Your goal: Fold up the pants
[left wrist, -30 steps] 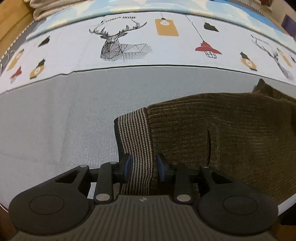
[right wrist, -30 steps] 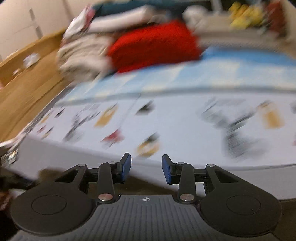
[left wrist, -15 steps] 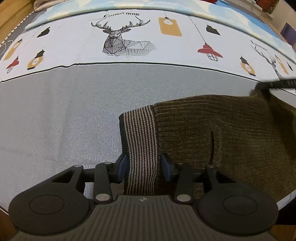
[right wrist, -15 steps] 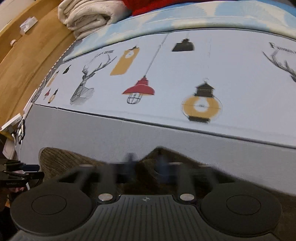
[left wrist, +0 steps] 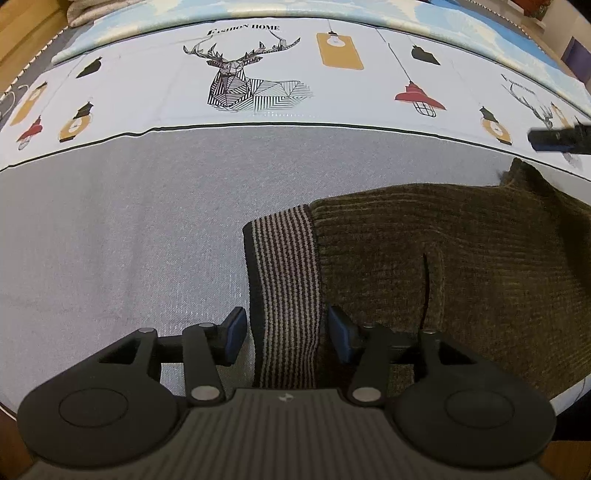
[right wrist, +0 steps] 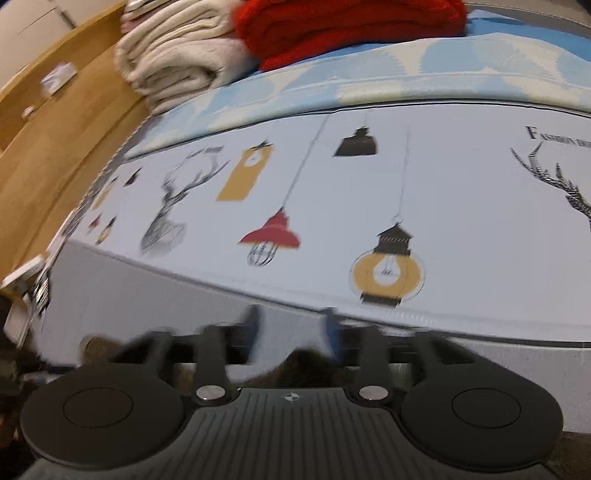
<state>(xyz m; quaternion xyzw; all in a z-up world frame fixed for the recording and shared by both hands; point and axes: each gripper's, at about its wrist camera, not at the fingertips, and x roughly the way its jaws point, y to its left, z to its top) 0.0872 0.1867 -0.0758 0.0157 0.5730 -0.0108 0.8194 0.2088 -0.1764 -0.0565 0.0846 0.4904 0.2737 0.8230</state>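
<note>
Brown corduroy pants point(left wrist: 461, 266) lie flat on the grey sheet, with their striped waistband point(left wrist: 284, 280) at the left end. My left gripper point(left wrist: 288, 336) straddles that waistband. Its jaws are opening, and a gap shows between each blue pad and the cloth. In the right wrist view, my right gripper point(right wrist: 291, 330) is blurred and hovers low over a raised brown peak of the pants point(right wrist: 303, 363). Its jaws are also opening, and the pads do not press the cloth. A dark part of the right gripper point(left wrist: 557, 138) shows beyond the pants' far corner.
The bed carries a grey sheet point(left wrist: 129, 229) and a white printed cover point(right wrist: 461, 192) with deer and lamps. A folded cream blanket point(right wrist: 177, 70) and a red one point(right wrist: 343, 29) lie at the far end. A wooden panel point(right wrist: 55, 155) runs along the left.
My left jaws have widened off the waistband. The right gripper has swung down from the far bedding to the pants' far corner, where its jaws narrowed and then spread again.
</note>
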